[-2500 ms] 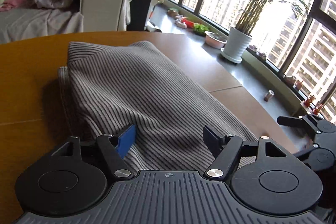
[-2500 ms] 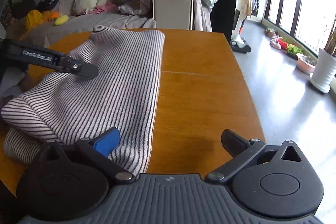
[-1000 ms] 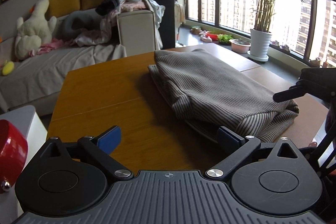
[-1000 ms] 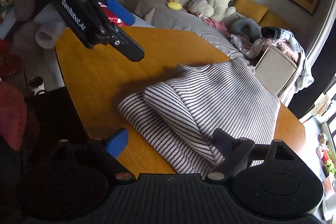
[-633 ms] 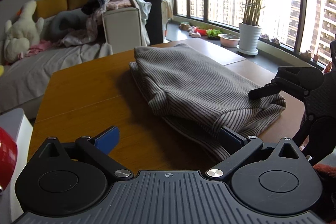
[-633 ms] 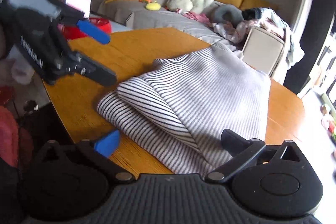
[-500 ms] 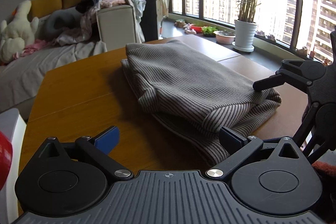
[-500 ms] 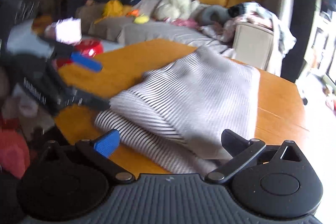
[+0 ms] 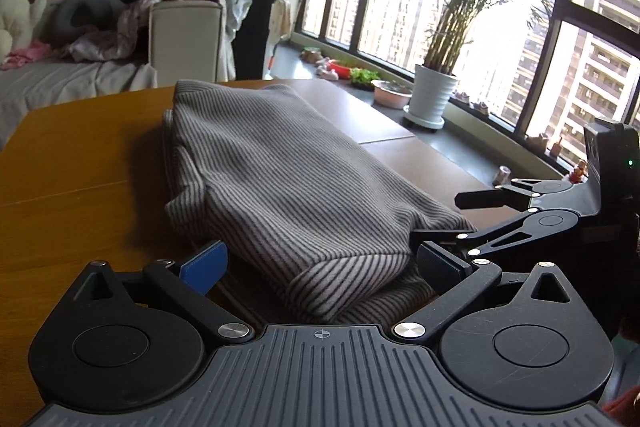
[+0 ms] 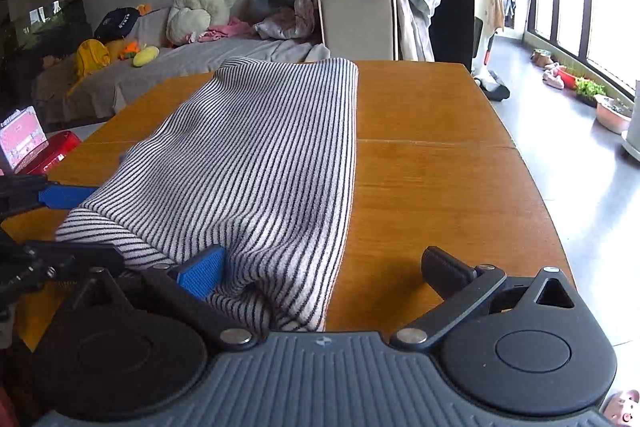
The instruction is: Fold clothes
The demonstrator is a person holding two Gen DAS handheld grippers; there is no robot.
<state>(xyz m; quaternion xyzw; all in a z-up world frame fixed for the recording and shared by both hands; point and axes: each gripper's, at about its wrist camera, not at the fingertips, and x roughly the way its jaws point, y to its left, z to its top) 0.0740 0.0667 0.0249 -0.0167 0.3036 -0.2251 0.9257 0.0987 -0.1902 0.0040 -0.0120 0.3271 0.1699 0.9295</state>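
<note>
on the wooden table [image 10: 440,187] a folded striped garment [image 10: 260,163] lies; both grippers' fingers spread, sofa [image 10: 180,71] behind

No readable text anywhere right now; the black cap [image 10: 119,20] at ten o'clock on the sofa carries white lettering, far too small to make out.

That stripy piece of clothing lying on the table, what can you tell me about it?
The striped garment is a soft knit, pale with thin dark stripes, folded into a long bundle of several layers. It lies flat on the wooden table, running away from the cameras toward the sofa side. Its near end is thicker, with a folded lower layer poking out. The left gripper and right gripper both stand open around that near end; neither clamps it.
</note>
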